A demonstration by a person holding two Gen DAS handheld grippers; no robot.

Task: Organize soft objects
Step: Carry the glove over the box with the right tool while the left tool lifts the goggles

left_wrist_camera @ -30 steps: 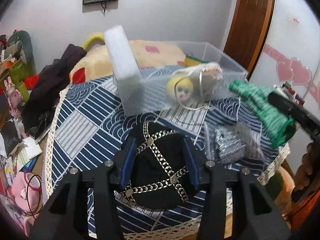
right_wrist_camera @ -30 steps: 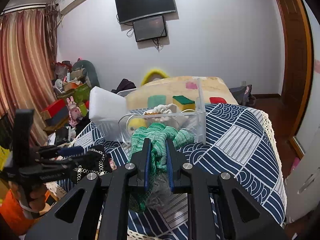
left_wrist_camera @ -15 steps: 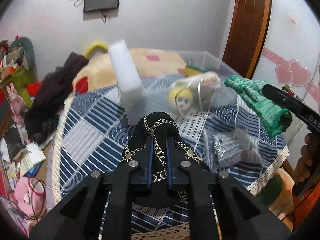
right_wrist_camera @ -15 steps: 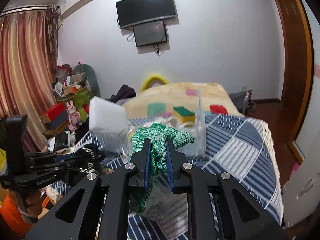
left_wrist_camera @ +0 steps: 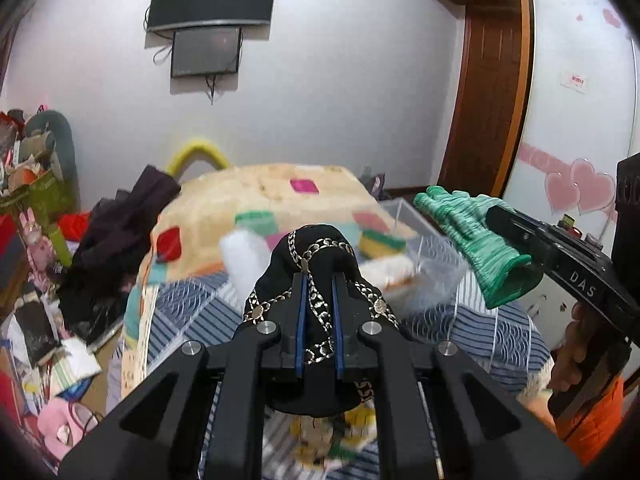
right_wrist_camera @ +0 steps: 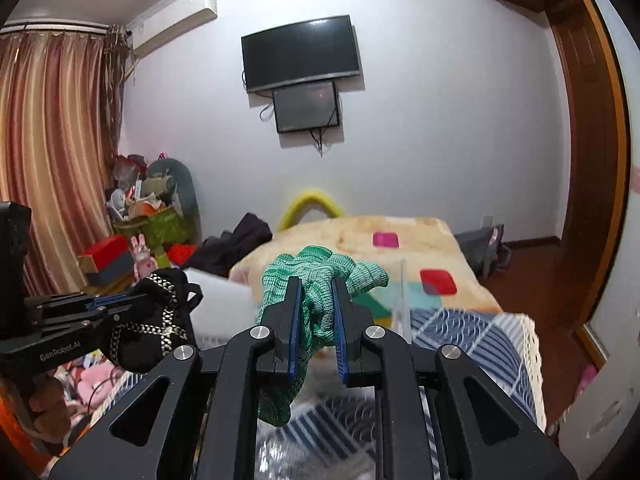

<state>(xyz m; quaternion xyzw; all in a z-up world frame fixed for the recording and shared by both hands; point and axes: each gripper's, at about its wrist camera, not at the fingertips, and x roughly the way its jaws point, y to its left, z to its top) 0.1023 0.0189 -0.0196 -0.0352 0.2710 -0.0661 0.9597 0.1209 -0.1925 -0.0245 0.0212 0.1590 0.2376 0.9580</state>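
Observation:
My left gripper (left_wrist_camera: 318,280) is shut on a black cloth pouch with a gold chain pattern (left_wrist_camera: 316,252) and holds it up above the table; it also shows in the right wrist view (right_wrist_camera: 152,320). My right gripper (right_wrist_camera: 317,286) is shut on a green knit glove (right_wrist_camera: 320,276), also lifted; the glove shows at the right of the left wrist view (left_wrist_camera: 472,236). A clear plastic bin (left_wrist_camera: 404,216) stands behind on the blue patterned tablecloth (left_wrist_camera: 492,332), holding a yellow-green sponge (left_wrist_camera: 380,242) and white items, all blurred.
A white foam block (left_wrist_camera: 244,256) leans at the bin's left end. A bed with a patterned blanket (right_wrist_camera: 360,236) lies behind the table. Clutter fills the floor at the left (left_wrist_camera: 44,280). A wooden door (right_wrist_camera: 588,160) is at the right.
My left gripper closed on the black pouch and lifted it off the table. My right gripper rose with the green glove. Both views now look higher across the room.

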